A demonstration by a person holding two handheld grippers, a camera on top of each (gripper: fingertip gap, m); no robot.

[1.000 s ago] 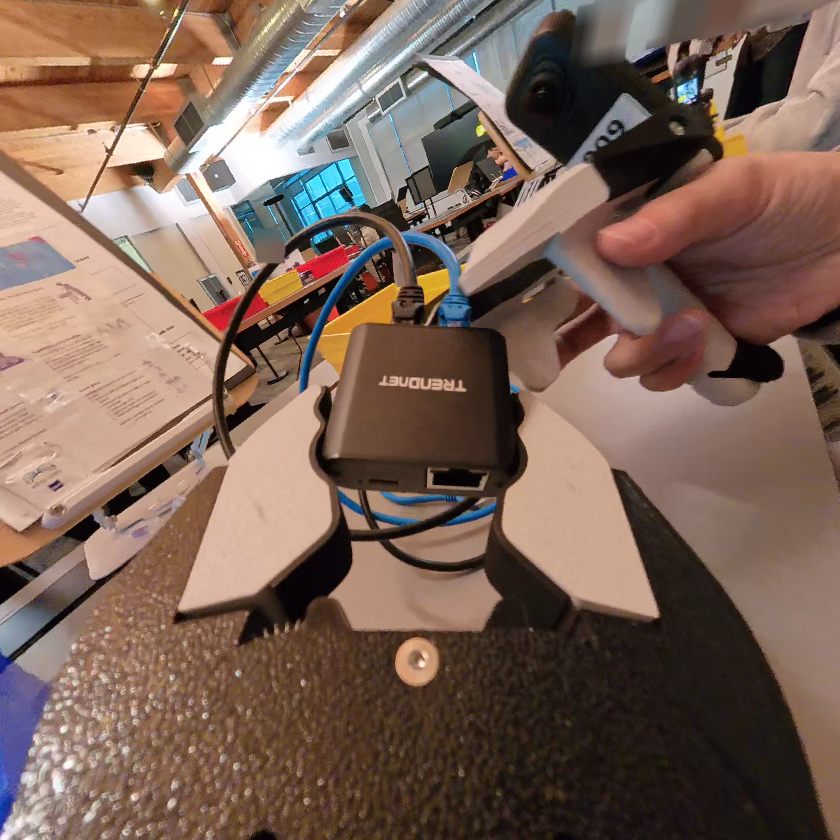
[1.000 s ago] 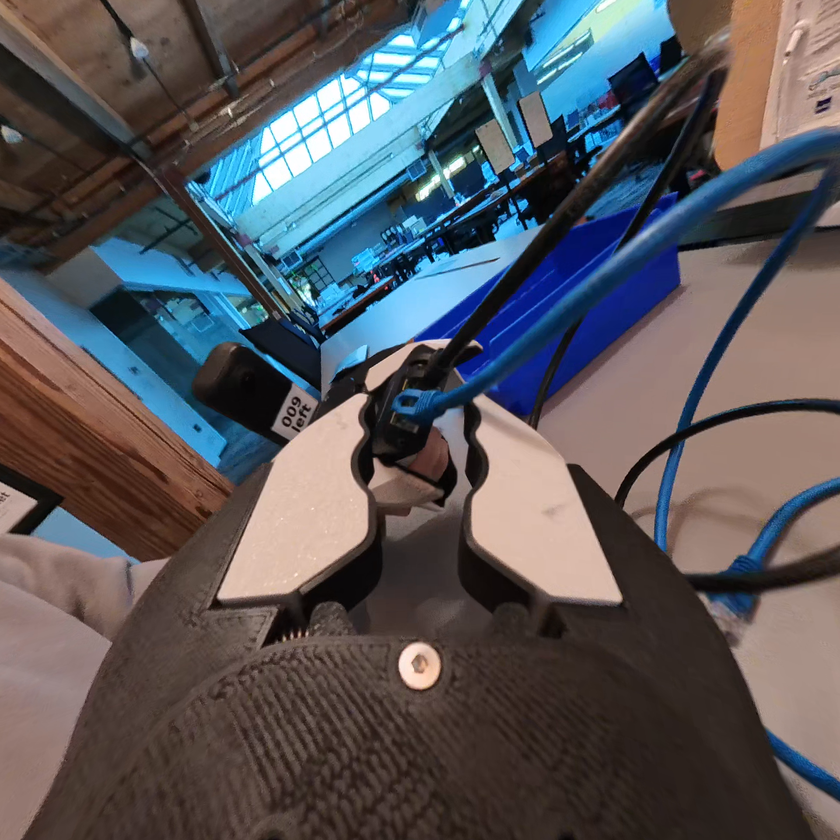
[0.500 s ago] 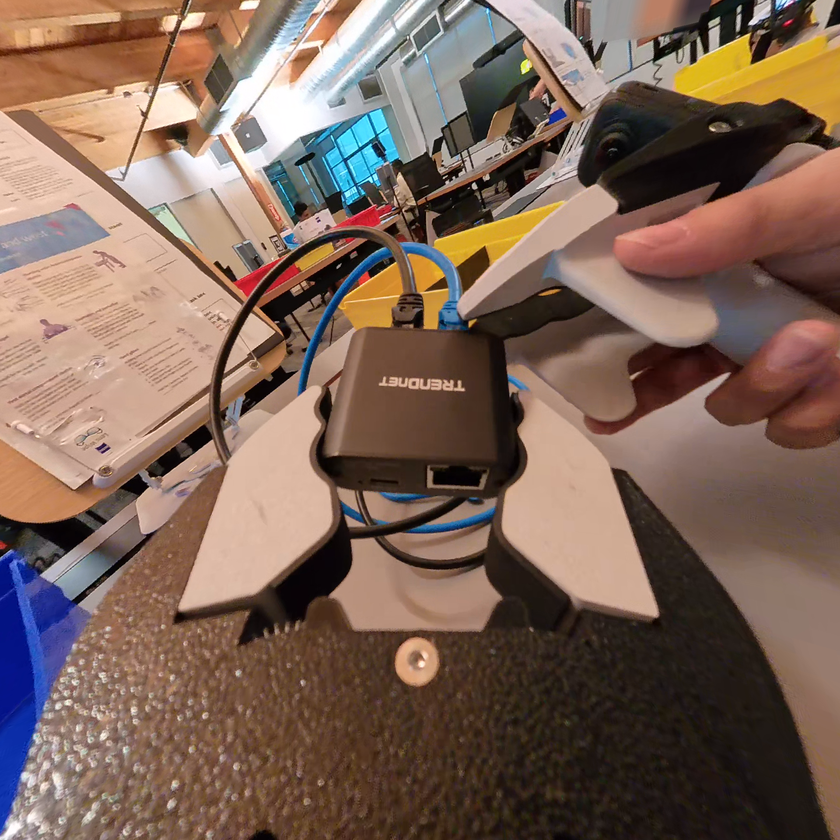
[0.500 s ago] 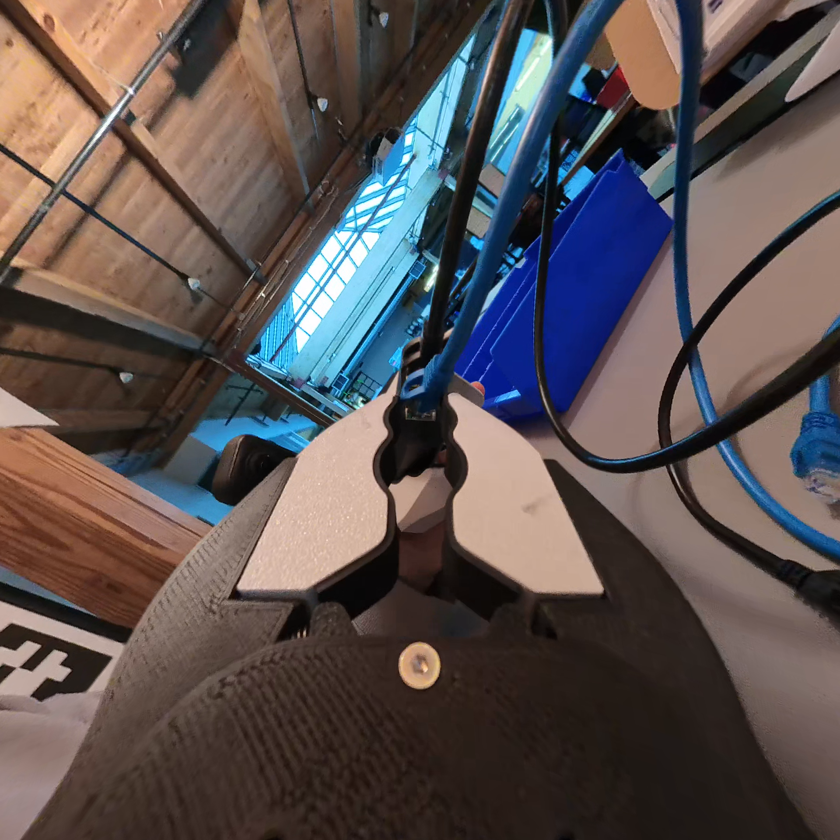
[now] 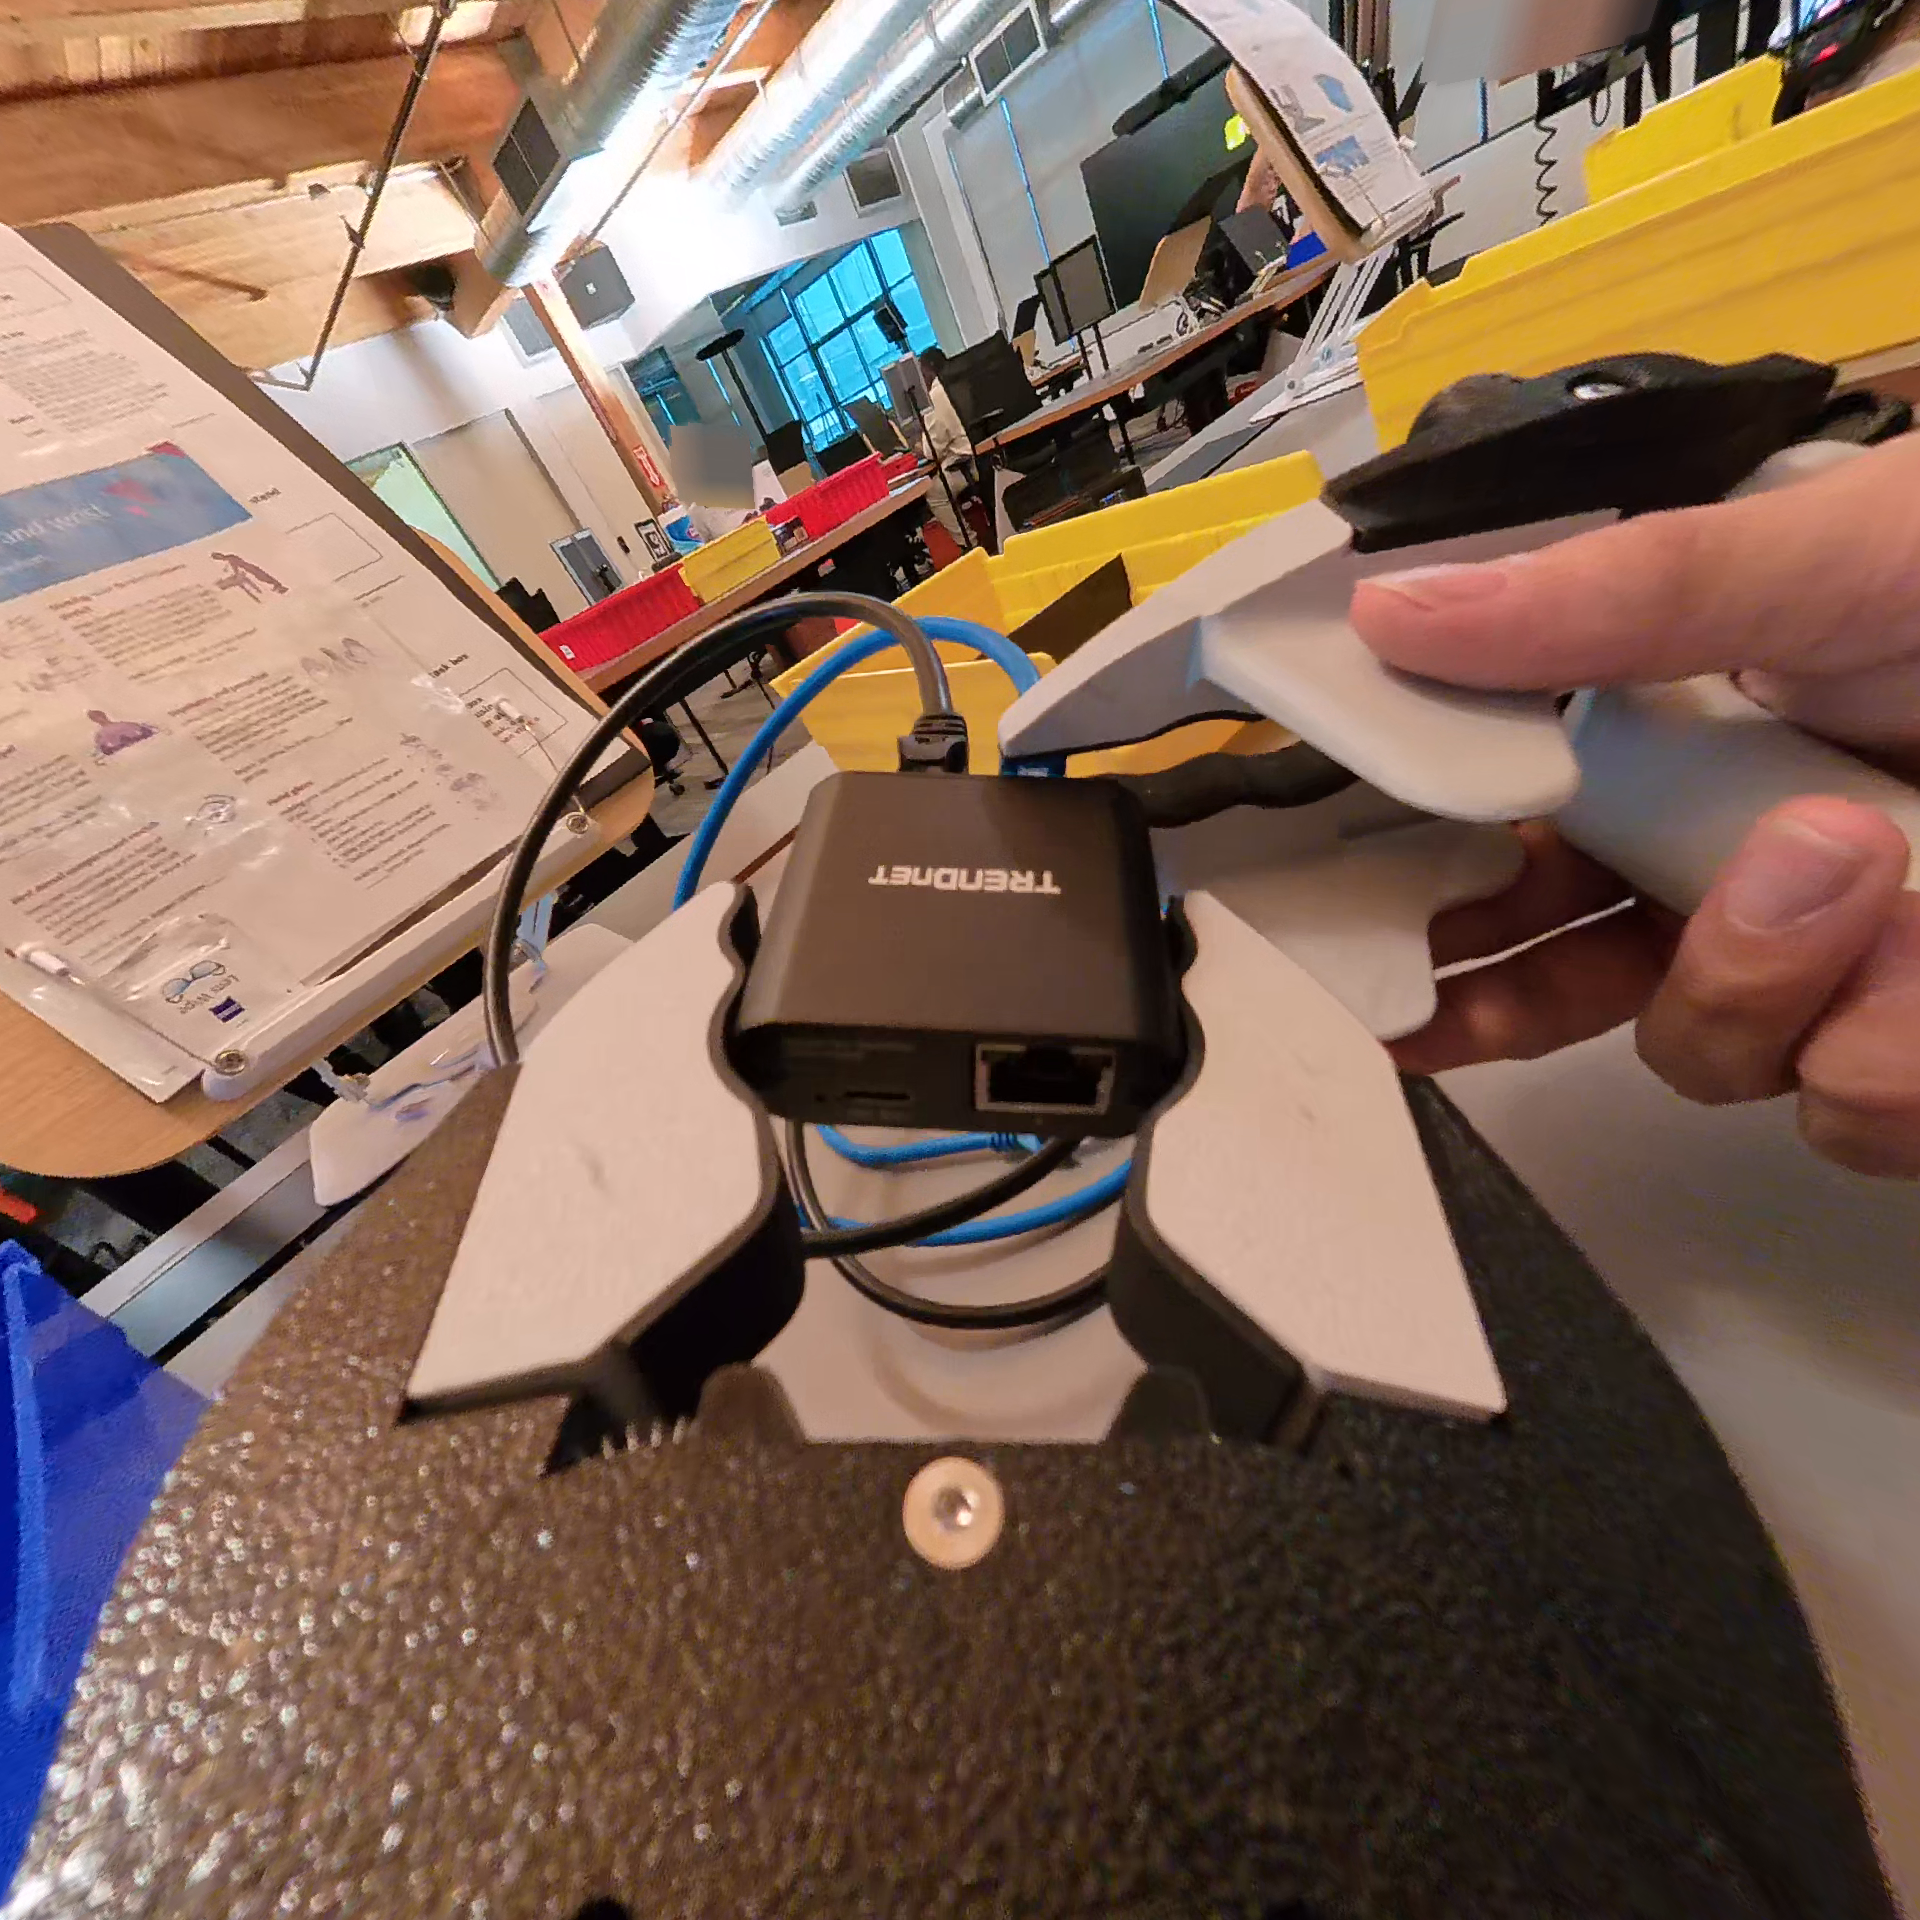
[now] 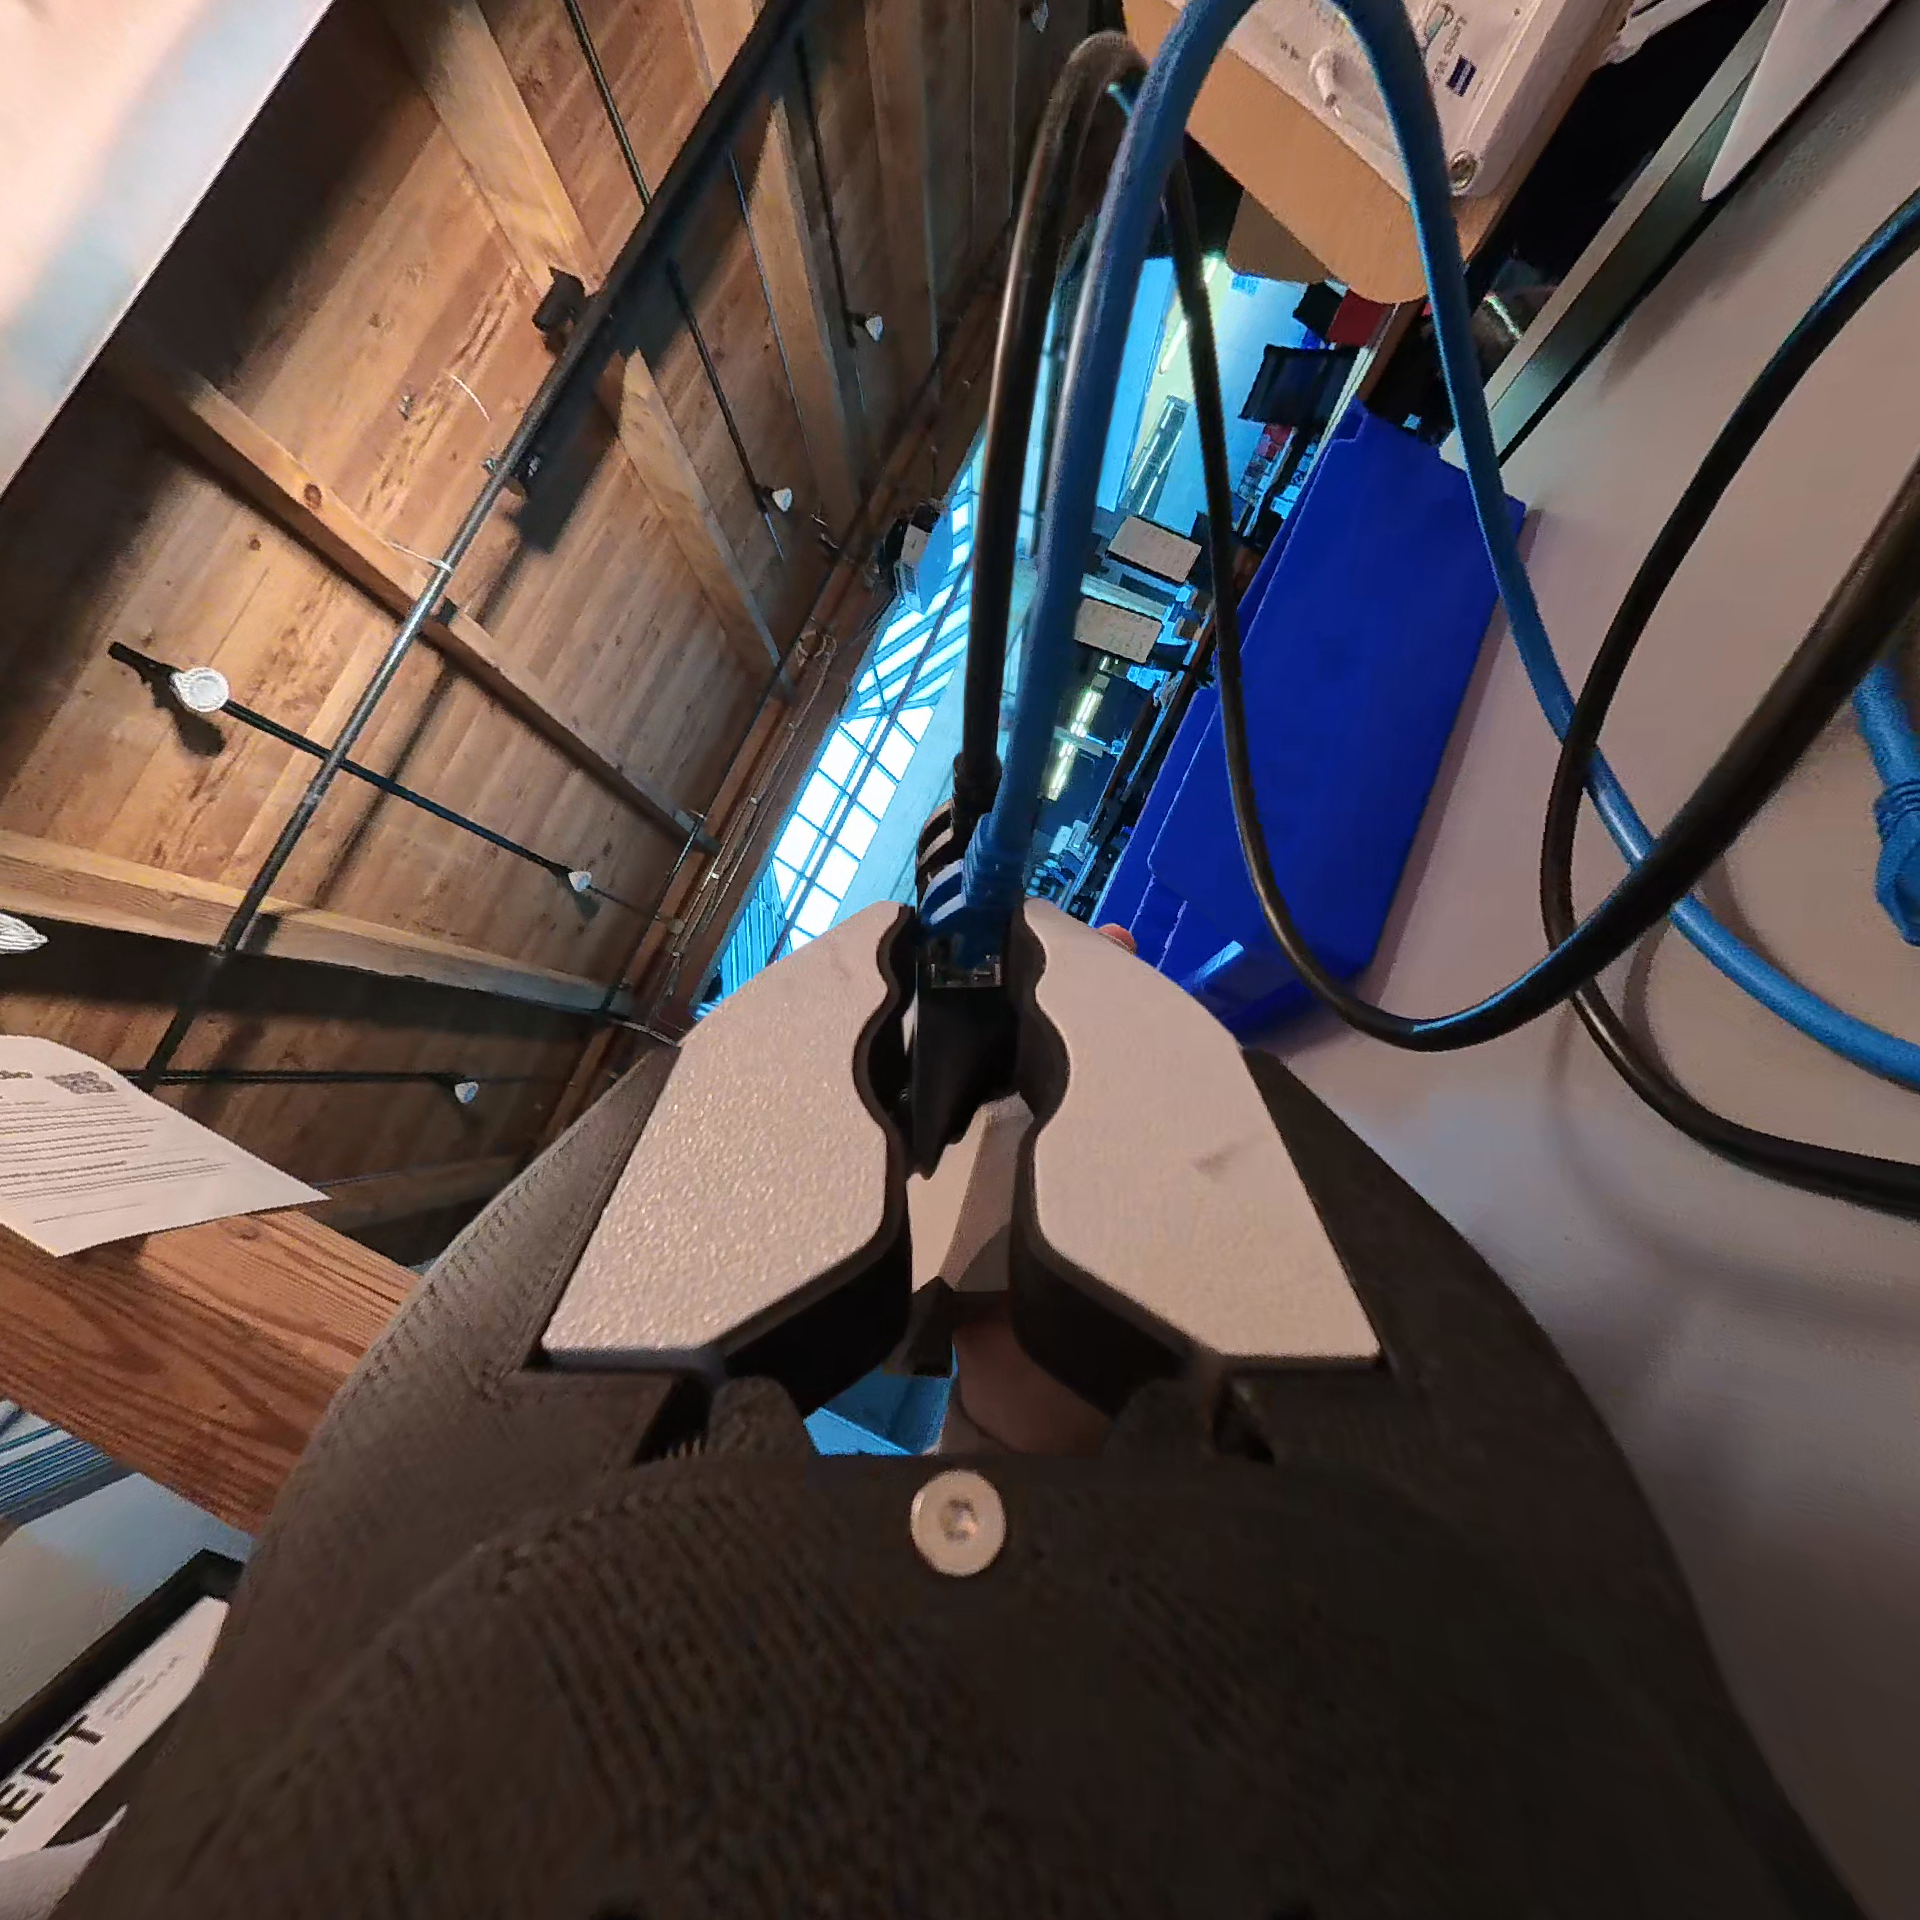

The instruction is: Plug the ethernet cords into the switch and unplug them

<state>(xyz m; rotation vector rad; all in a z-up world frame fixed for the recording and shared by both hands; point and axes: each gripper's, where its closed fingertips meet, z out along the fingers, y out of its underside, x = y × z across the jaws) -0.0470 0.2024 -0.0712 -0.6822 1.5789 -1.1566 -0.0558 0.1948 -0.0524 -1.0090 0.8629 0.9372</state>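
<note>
Daylight is coming through blue-tinted windows (image 5: pixel 831 343) at the far end of a large workroom. Silver ducts (image 5: pixel 665 94) are running under a wooden ceiling (image 6: pixel 436 436) crossed by thin black rods. Long tables (image 5: pixel 1132 374) are standing in rows, carrying yellow bins (image 5: pixel 1621 260) and red bins (image 5: pixel 623 613). A blue bin (image 6: pixel 1340 748) is sitting on the pale tabletop (image 6: pixel 1662 1455).

The switch (image 5: pixel 956 925) sits between the left tongs (image 5: pixel 956 1049), above the table (image 5: pixel 1662 1195). Two cords (image 5: pixel 925 675) enter the switch's far side and loop beneath it. The right tongs (image 5: pixel 1081 748) close in at the switch's far right corner. A document board (image 5: pixel 260 675) stands left of the switch, and bins (image 5: pixel 1143 551) lie behind it.
</note>
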